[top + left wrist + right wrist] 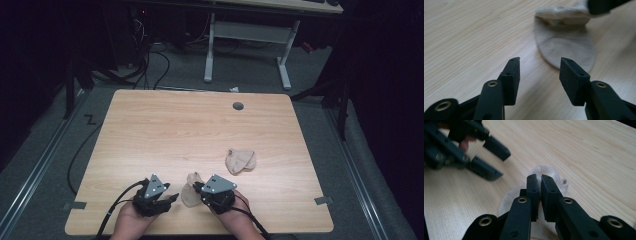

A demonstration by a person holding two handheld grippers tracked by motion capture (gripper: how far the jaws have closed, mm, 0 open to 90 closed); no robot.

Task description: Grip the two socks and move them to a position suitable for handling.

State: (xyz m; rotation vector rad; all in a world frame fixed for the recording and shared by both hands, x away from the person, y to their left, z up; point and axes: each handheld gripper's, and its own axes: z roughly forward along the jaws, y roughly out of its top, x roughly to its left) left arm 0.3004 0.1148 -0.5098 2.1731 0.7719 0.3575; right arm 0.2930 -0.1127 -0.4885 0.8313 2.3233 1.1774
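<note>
A beige sock [190, 194] lies near the front edge of the wooden table [165, 130], one end bunched and lifted. My right gripper [196, 187] is shut on that raised end; in the right gripper view the jaws [541, 178] stand almost together with the sock's [509, 200] cloth pinched between them. In the left gripper view the sock [566, 47] lies flat on the wood just ahead, its top gathered under the right gripper [604, 6]. My left gripper [540, 62] is open, empty and just left of the sock [172, 197]. It also appears in the right gripper view [500, 163].
A second beige sock [240, 161] lies crumpled right of the table's centre. A round grey grommet [238, 105] sits near the far edge. Beyond the table stand a white desk frame [247, 35] and floor cables [150, 65].
</note>
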